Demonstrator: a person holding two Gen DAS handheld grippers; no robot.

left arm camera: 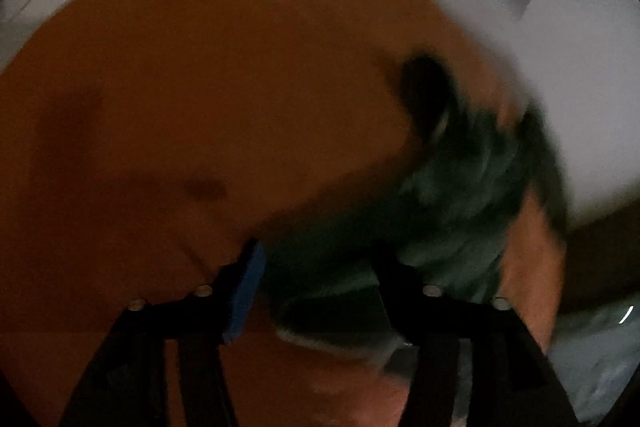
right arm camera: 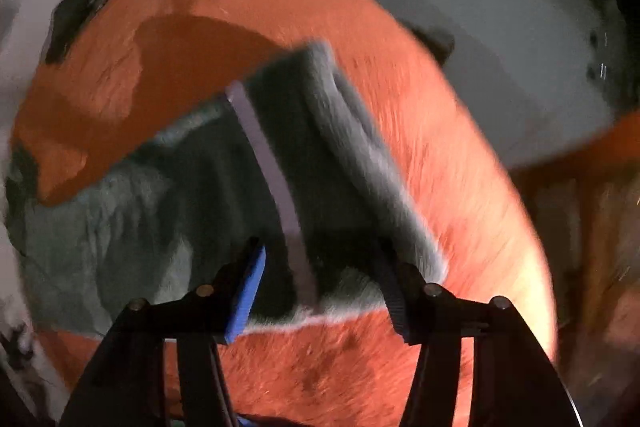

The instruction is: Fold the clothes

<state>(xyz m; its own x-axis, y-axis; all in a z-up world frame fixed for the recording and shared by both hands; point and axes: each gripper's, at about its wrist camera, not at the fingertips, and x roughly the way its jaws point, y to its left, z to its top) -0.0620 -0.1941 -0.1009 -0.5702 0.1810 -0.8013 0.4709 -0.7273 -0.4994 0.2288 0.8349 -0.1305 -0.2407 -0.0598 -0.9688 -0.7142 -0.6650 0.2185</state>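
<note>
Two grippers hang over a dark green-grey fabric garment (right arm camera: 192, 195) that lies on an orange, slightly fuzzy surface (right arm camera: 440, 155); whether that surface is a worktop or a covered bed cannot be told. In the right wrist view the right gripper (right arm camera: 320, 287) points steeply down with its jaws spread, a blue pad (right arm camera: 246, 297) on one finger and a dark ribbed pad on the other. The garment's near edge lies below the gap between the fingers, but neither pad presses on it. A pale lilac stripe (right arm camera: 272, 187) runs across the cloth, and a thick folded edge (right arm camera: 372, 163) lies on the far side of it. The left wrist view is dim and smeared by blur. There the left gripper (left arm camera: 320, 291) also stands with its jaws apart, and a bunched part of the same garment (left arm camera: 460, 195) spreads beyond and partly between the fingers, again not pinched. Pale floor (left arm camera: 560, 27) shows past the orange surface's edge.
</note>
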